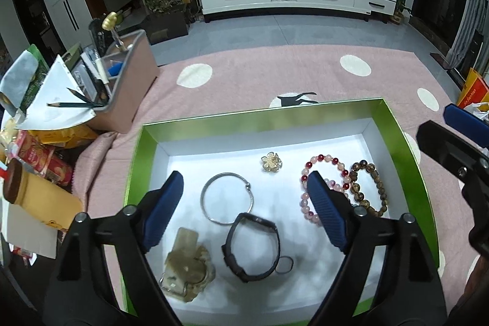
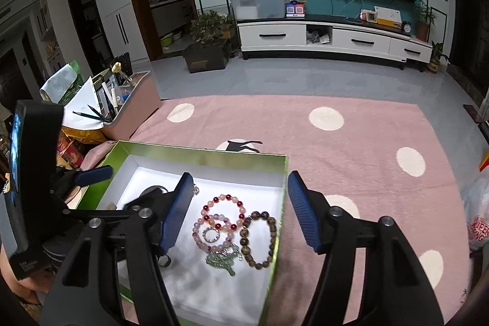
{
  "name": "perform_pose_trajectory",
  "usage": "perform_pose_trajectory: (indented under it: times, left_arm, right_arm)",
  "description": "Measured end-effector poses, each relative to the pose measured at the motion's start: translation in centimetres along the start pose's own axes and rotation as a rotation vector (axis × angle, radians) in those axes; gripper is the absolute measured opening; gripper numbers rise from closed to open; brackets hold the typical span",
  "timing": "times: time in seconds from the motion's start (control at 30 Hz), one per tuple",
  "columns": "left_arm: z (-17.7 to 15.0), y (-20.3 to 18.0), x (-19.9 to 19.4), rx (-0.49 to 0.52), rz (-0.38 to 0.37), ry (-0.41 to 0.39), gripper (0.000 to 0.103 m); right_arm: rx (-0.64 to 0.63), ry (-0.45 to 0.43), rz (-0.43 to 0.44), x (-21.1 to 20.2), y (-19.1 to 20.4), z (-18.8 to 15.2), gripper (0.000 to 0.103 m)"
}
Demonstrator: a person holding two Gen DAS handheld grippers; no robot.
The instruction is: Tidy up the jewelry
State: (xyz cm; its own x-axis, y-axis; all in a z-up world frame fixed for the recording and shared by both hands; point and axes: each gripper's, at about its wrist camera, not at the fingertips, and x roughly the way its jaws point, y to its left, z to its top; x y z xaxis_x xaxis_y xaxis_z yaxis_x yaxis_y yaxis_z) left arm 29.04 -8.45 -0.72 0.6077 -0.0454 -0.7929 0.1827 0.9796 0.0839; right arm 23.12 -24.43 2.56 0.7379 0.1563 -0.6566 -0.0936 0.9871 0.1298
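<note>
Your left gripper point(image 1: 246, 211) hangs over the green box point(image 1: 259, 115) with its fingers point(image 1: 165, 213) wide apart and nothing between them. Below it, on the white floor of the box, lie a silver bangle point(image 1: 226, 197), a black watch point(image 1: 252, 246), a pale jade piece point(image 1: 188, 263) and a small gold flower clip point(image 1: 271, 162). Your right gripper point(image 2: 237, 211) is also spread and holds nothing; it hovers above the right part of the box, where the pink bead bracelet point(image 2: 221, 216) touches the brown bead bracelet point(image 2: 258, 237). The box rests on a pink dotted rug point(image 2: 351, 148).
</note>
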Motion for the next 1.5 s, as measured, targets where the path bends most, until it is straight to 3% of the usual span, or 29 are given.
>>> perform_pose_trajectory:
  times: [0.07,0.3,0.5,0.93,1.5]
  left_arm:
    - [-0.1,0.2,-0.8,-0.002,0.005,-0.010,0.087]
    - [-0.8,0.8,-4.8,-0.010,0.011,-0.058,0.093]
    - [-1.6,1.6,-8.5,-0.012,0.035,-0.091,0.101]
    - [-2.7,3.9,-13.4,-0.052,0.078,-0.089,0.101]
    - [-3.6,5.5,-11.6,-0.107,0.087,-0.035,0.101]
  right_arm:
    - [-0.003,-0.010,-0.014,-0.9,0.0,-0.1,0.081]
    - [0.006,-0.037,-0.079,-3.9,0.3,-0.4,0.102]
    - [-0.014,0.020,-0.088,-5.2,1.4,-1.3,0.102]
    - [-0.065,0.022,-0.122,-8.4,4.3,-1.7,0.102]
    - [-0.079,0.052,-0.133,-6.9,5.4,-1.7,0.102]
